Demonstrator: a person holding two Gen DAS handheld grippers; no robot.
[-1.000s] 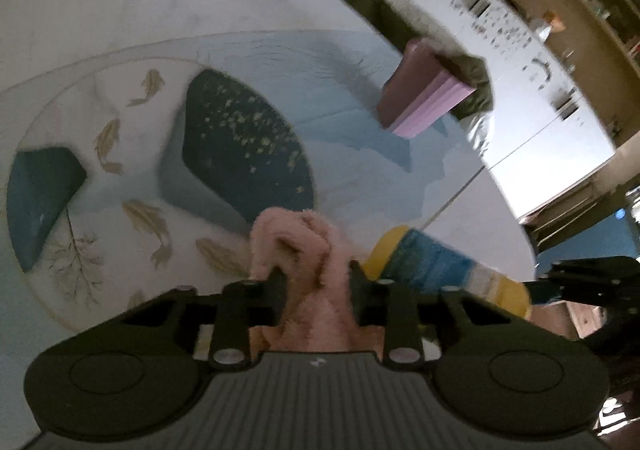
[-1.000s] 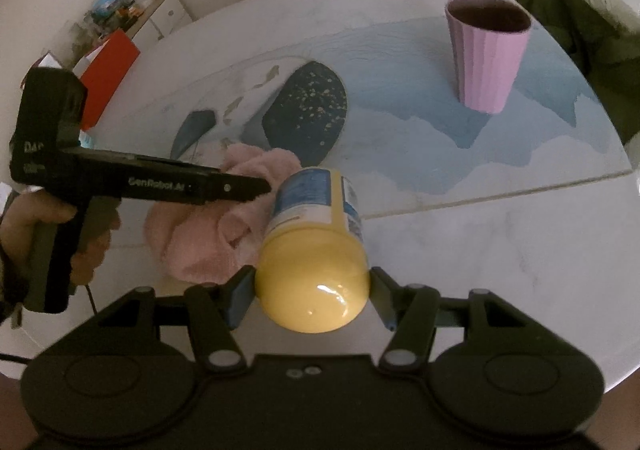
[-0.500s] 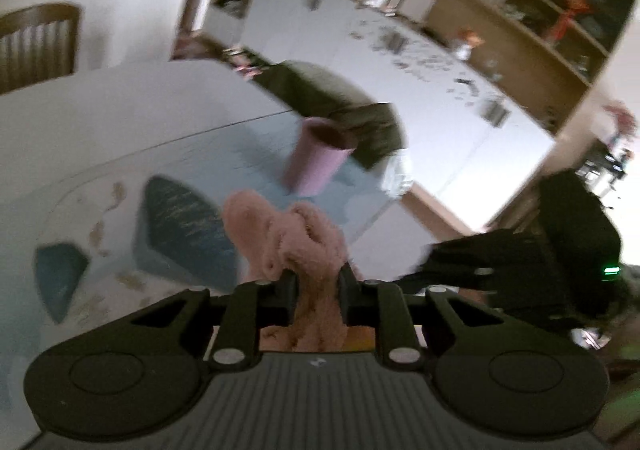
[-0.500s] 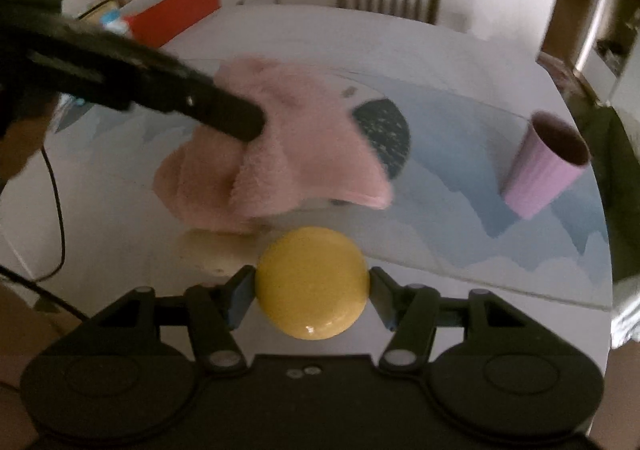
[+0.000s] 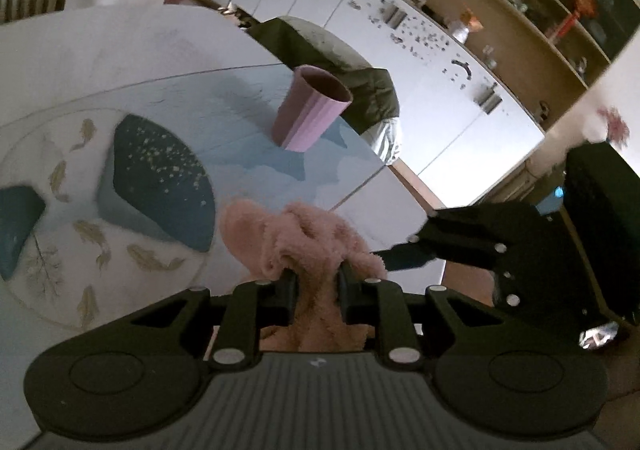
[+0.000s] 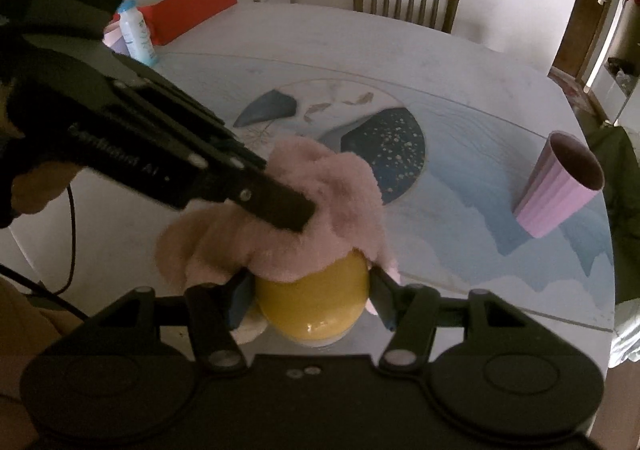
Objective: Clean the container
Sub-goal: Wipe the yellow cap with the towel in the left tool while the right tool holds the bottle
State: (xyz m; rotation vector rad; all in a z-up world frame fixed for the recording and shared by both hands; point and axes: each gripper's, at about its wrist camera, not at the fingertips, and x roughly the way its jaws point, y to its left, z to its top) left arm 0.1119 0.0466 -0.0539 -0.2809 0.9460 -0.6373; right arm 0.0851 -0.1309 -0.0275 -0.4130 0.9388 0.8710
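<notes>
Yellow container (image 6: 312,306) under pink cloth (image 6: 320,210)

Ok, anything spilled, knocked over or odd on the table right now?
Nothing stands out. The pink cup stands upright on the table with no spill. The cloth, in the left tool, drapes over the yellow container held by the right tool.

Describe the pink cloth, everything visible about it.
The pink cloth is fluffy, terry-like fabric, bunched into folds. The left gripper is shut on it, with loose ends hanging below the fingers. In the right wrist view it drapes over the top of the yellow container, which the right gripper holds above the table.
</notes>
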